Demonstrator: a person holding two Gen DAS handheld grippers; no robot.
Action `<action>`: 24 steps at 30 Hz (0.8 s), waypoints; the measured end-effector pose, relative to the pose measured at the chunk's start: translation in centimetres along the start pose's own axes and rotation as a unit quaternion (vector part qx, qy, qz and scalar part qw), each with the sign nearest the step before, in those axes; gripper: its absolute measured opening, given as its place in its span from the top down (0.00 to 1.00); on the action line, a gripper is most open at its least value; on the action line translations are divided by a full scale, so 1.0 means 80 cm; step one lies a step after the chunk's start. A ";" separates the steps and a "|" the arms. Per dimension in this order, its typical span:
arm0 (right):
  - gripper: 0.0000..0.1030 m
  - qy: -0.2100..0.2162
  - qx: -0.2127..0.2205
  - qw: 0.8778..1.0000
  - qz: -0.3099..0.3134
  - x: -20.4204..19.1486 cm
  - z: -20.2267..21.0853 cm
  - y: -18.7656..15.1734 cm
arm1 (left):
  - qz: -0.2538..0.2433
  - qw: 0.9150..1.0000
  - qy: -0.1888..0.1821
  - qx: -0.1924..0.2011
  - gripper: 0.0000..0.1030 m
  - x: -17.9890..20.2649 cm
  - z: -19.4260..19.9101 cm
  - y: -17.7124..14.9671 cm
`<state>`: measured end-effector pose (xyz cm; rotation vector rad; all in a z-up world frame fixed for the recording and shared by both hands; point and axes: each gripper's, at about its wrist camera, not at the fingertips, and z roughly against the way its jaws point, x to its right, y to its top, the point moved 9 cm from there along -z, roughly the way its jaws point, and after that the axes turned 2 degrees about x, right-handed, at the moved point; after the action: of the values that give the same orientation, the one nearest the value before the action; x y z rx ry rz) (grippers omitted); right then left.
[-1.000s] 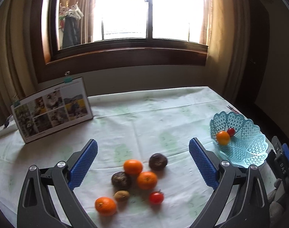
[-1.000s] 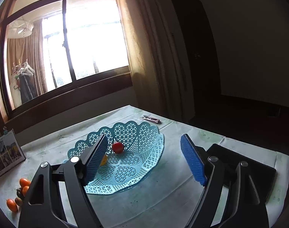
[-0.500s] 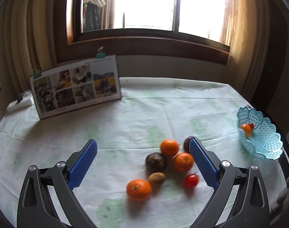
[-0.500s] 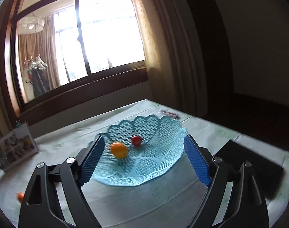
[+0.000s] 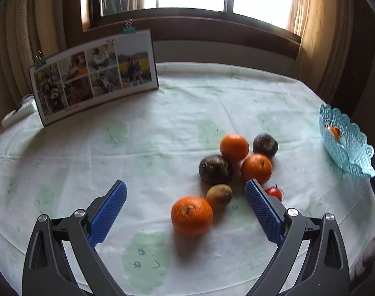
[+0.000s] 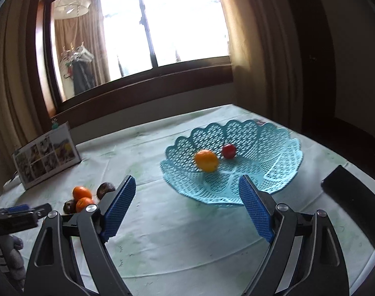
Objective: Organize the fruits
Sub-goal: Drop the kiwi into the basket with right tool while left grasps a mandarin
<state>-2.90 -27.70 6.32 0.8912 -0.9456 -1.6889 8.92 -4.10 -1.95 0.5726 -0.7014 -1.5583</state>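
A cluster of fruit lies on the tablecloth in the left wrist view: a near orange (image 5: 191, 215), a kiwi (image 5: 219, 196), two more oranges (image 5: 256, 168), two dark round fruits (image 5: 215, 169) and a small tomato (image 5: 274, 193). My left gripper (image 5: 185, 208) is open and empty, low over the near orange. A light-blue lattice basket (image 6: 233, 166) holds an orange (image 6: 206, 160) and a small red fruit (image 6: 228, 151). It also shows at the right edge of the left wrist view (image 5: 345, 140). My right gripper (image 6: 186, 206) is open and empty, in front of the basket.
A photo board (image 5: 95, 74) stands at the back left of the table, with a white power strip (image 5: 17, 109) beside it. A black flat object (image 6: 355, 201) lies at the right table edge. The window wall and curtains stand behind the table.
My left gripper has swung right and come down closer to the fruit cluster. My right gripper has turned left, so the basket sits right of centre and the fruit cluster shows.
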 end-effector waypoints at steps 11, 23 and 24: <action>0.16 0.058 -0.056 0.996 0.022 -0.040 -0.014 -0.023 | -0.010 0.999 -0.038 -0.032 0.45 0.010 -0.020 -0.029; 0.16 0.217 -0.158 0.955 0.129 -0.159 0.027 -0.097 | -0.011 0.999 -0.043 0.001 0.62 0.008 0.008 -0.015; 0.16 0.229 -0.168 0.948 0.142 -0.171 0.034 -0.109 | -0.010 0.999 -0.042 0.006 0.62 0.007 0.012 -0.013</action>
<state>-5.05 -12.17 1.52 0.8205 -0.4268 -1.2663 7.47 -4.49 -2.00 0.5268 -0.7711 -1.6053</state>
